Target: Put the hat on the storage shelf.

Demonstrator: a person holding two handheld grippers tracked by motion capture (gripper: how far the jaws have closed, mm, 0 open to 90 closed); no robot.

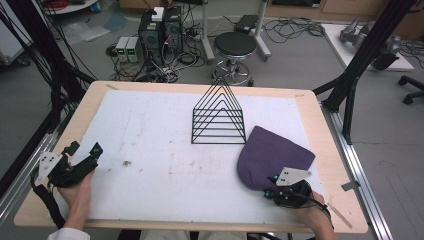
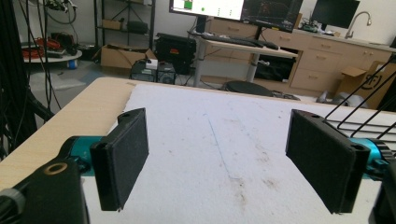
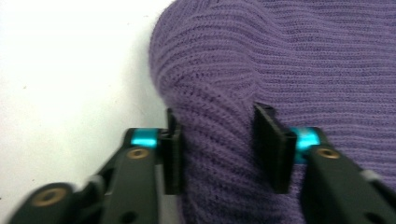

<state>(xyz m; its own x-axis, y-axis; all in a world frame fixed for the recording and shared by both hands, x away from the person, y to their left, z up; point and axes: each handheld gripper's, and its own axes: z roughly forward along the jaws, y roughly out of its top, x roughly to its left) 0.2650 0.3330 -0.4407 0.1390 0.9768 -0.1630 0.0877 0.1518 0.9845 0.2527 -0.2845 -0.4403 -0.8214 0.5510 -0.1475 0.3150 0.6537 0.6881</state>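
Note:
A purple knit hat point(image 1: 272, 152) lies on the white mat point(image 1: 150, 130) at the right, just in front of a black wire rack point(image 1: 218, 117). My right gripper point(image 1: 272, 187) is at the hat's near edge. In the right gripper view its two black pads pinch a raised fold of the ribbed purple hat point(image 3: 280, 56), so the right gripper point(image 3: 217, 144) is shut on it. My left gripper point(image 1: 85, 150) rests at the table's left edge, open. In the left gripper view the left gripper point(image 2: 219, 158) has only bare mat between its pads.
The wire rack point(image 2: 364, 112) stands upright at the mat's middle back, a triangular frame of thin rods. Wooden table edges border the mat. Beyond the table are a stool point(image 1: 235, 45), computer cases and cables on the floor.

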